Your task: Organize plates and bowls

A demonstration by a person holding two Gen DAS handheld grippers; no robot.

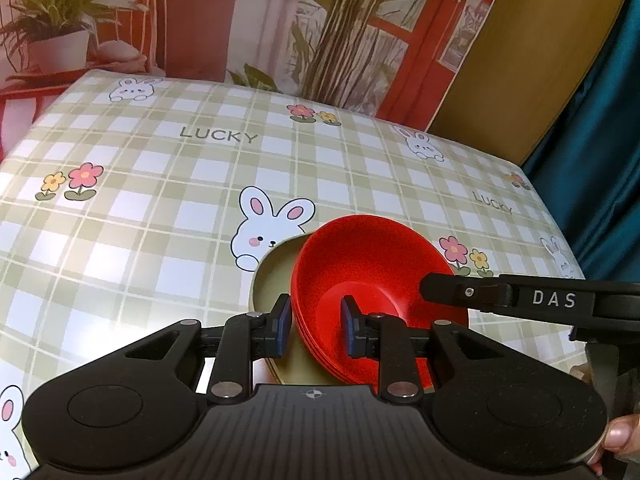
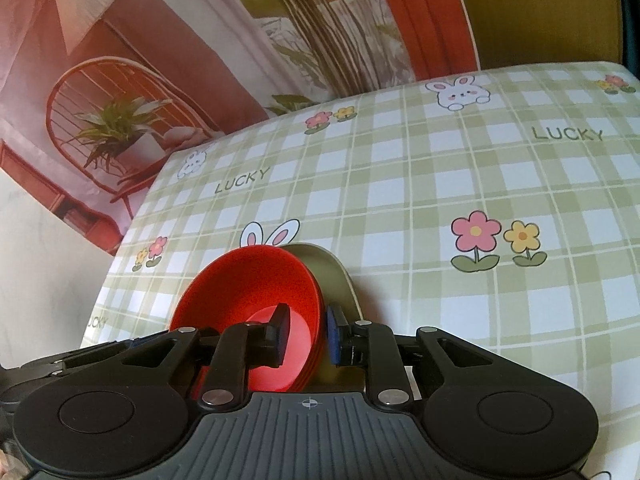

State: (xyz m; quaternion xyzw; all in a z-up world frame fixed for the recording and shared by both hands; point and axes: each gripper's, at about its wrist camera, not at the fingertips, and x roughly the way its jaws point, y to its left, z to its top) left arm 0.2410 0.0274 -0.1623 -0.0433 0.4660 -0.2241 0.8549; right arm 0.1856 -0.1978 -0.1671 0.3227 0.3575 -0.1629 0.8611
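A stack of red bowls sits on olive-green plates on the table's checked bunny cloth. The left gripper straddles the stack's left rim, the right gripper its right rim. Each pair of jaws stands slightly parted around the rim, with visible gaps at the pads and no clear pinch.

A checked tablecloth fronts a printed backdrop, with a teal curtain beside.
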